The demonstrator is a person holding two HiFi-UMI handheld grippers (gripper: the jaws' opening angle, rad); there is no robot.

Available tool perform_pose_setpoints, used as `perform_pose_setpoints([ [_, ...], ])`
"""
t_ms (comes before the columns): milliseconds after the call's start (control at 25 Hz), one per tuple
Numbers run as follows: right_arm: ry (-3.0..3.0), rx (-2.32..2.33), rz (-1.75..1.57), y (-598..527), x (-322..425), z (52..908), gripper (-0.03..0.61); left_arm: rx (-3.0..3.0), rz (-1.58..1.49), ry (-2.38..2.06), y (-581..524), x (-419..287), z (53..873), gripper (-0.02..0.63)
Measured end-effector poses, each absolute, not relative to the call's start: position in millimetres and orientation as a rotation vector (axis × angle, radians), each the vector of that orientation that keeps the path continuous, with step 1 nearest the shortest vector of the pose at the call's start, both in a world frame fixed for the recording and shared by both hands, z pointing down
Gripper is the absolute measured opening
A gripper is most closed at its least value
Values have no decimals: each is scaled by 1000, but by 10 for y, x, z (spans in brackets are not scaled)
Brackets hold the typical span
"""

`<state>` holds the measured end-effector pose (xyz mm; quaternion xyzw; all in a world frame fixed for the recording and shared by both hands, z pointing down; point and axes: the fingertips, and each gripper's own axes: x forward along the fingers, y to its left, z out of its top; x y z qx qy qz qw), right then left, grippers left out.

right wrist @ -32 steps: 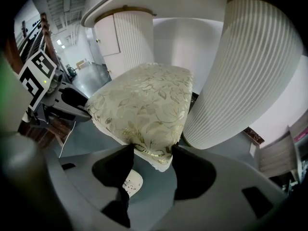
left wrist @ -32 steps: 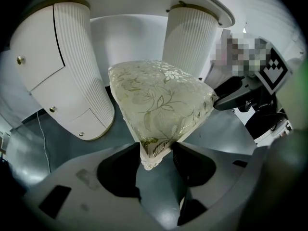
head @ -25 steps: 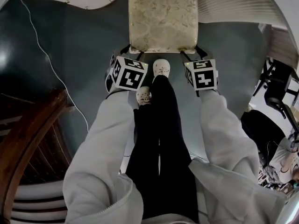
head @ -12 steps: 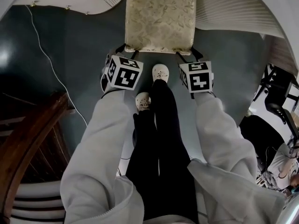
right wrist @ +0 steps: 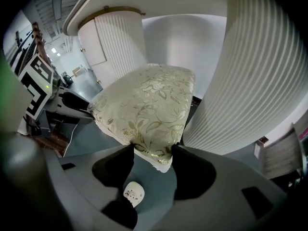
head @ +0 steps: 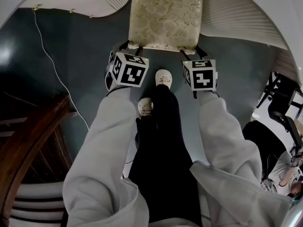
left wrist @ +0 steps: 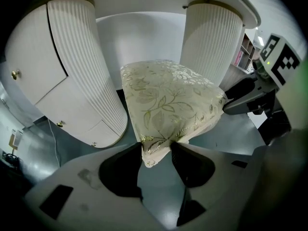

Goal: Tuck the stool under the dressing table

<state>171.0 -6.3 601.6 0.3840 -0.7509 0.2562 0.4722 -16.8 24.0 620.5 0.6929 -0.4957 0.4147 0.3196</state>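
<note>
Directly ahead, stool [head: 164,15], near corners pinched by left gripper [left wrist: 156,150], right gripper [right wrist: 153,153]

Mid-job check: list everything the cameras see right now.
stool: 1, cream with gold leaves, between table's pedestals
dressing table: 1, white, ribbed pedestals flanking stool
floor: dark blue-grey
cable: 1, white, floor at left
wooden furniture: 1, brown, lower left
office chair: 1, black, right edge
shoes: 2, white, behind stool
trousers: 1, black, centre
sleeves: 2, white, behind grippers
left gripper: 1, grey, shut on stool's near left corner
right gripper: 1, grey, shut on stool's near right corner
</note>
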Motion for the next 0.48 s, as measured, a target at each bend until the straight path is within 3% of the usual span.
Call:
perform_pose_setpoints([
  [480,-1845,990,609,-317,1661,6021,301,1858,1098,-1322,-42,-217,6201,195],
])
